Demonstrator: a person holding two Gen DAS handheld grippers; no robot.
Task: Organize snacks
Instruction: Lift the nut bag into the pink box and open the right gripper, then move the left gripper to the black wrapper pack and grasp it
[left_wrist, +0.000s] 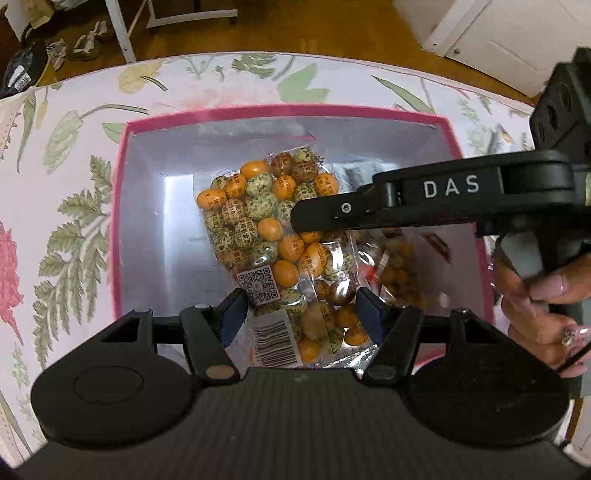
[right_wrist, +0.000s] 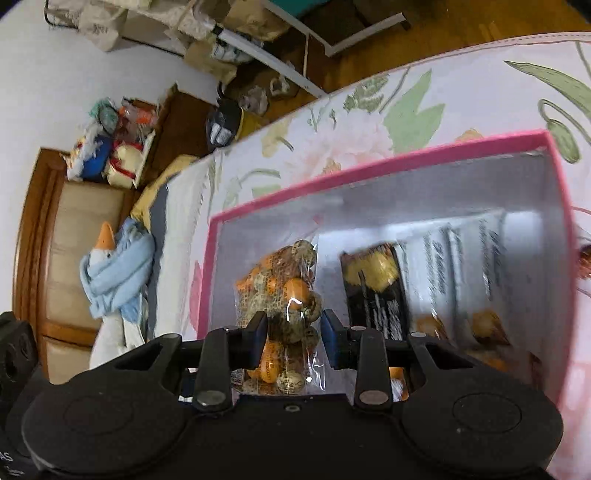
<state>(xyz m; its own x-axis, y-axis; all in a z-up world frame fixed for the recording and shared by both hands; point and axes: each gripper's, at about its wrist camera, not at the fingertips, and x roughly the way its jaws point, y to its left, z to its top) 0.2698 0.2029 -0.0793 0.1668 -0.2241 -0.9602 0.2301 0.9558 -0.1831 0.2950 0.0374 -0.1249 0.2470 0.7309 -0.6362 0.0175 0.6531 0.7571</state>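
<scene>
Left gripper (left_wrist: 301, 308) — jaws half-spread, clamping clear bag of coated nuts (left_wrist: 258, 221) above pink box (left_wrist: 117, 206). Right gripper (right_wrist: 293, 328) from 3 o'clock — jaws narrow, pinching same bag.

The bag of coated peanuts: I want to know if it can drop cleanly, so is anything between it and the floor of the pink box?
Nothing blocks it: the bag of coated peanuts hangs over bare floor in the pink box. Other snack packets lie to its right-hand side.
</scene>
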